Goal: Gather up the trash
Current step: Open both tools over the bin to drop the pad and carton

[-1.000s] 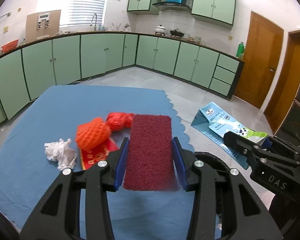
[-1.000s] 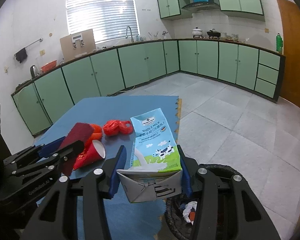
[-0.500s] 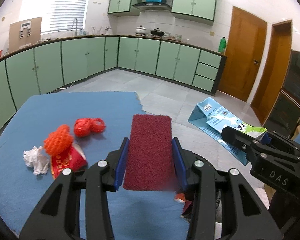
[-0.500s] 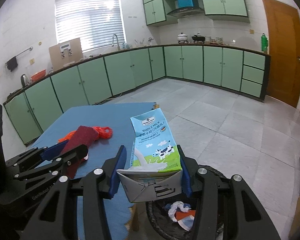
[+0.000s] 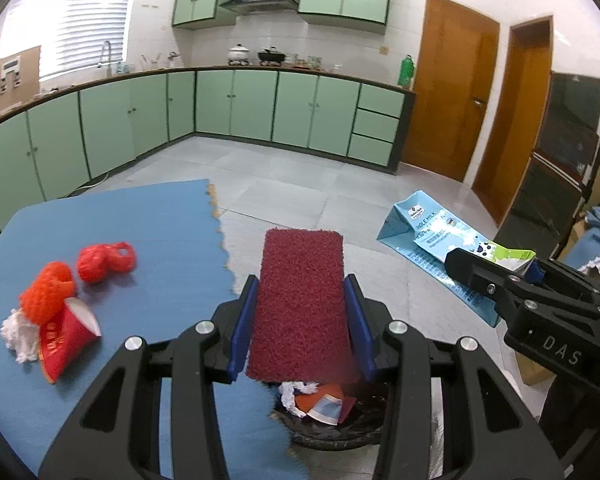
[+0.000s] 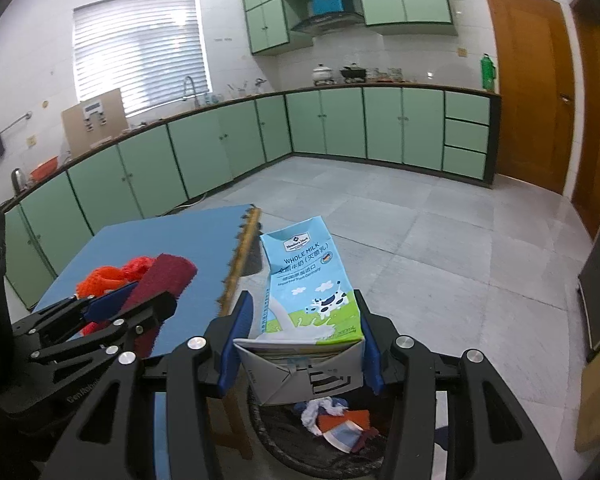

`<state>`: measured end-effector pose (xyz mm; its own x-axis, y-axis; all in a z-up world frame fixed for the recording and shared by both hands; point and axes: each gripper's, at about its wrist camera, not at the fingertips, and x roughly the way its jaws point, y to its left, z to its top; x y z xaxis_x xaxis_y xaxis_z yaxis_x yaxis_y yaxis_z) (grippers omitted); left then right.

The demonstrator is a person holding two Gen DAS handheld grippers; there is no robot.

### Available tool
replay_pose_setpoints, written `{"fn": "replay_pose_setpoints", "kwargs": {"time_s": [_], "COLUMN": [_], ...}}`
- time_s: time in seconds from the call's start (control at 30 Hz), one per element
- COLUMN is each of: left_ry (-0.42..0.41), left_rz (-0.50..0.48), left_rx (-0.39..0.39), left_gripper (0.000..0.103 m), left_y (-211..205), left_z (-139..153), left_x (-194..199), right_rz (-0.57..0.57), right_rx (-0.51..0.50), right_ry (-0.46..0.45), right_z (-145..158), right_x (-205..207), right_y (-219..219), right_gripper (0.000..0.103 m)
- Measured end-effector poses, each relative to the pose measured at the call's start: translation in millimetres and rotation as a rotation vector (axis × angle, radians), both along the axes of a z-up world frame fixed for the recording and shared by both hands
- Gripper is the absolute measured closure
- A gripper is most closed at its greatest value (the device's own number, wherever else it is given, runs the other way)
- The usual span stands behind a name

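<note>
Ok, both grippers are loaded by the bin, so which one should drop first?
Probably the right. The right gripper holds the milk carton directly over the open trash bin. The left gripper holds the red scouring pad nearer the bin's table-side rim.
</note>
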<state>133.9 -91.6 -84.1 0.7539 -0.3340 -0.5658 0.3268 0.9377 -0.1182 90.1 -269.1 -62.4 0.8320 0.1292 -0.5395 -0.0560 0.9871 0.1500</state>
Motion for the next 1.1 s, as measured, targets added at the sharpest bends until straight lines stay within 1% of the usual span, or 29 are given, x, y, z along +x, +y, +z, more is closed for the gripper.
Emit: {"fn": "replay_pose_setpoints", "kwargs": {"time_s": [0.3, 0.5, 0.87, 0.93, 0.97, 1.03, 1.1], "left_ry": [0.045, 0.079, 0.122, 0.146, 0.162, 0.178, 0.184], "left_rz": [-0.059, -0.087, -0.112, -0.116, -0.117, -0.12, -0.118], "left_rx": [0.023, 0.045, 0.073, 0.072, 0.065, 0.058, 0.06], "left_gripper": [0.062, 0.062, 0.061, 0.059, 0.054, 0.049, 0.049], "left_y": [-38, -60, -82, -82, -82, -82, -81], "left_z": [-25, -45, -69, -76, -79, -83, -85], "left_x": [19, 35, 62, 65, 69, 72, 73], "right_rz": [-0.062, -0.085, -0.084, -0.08, -0.077, -0.089, -0.101], "right_rx": [0.003, 0.01, 0.015, 0.016, 0.017, 0.011, 0.004], "right_ry": [0.051, 0.092, 0.143, 0.159, 0.166, 0.166, 0.158], "right_z": [-24, -41, -66, -72, -74, -76, -75], "right_x": [4, 18, 41, 45, 46, 47, 46], "right_y": [-33, -51, -63, -66, -65, -67, -70], "right_gripper": [0.055, 0.055, 0.055, 0.054, 0.052, 0.046, 0.04]}}
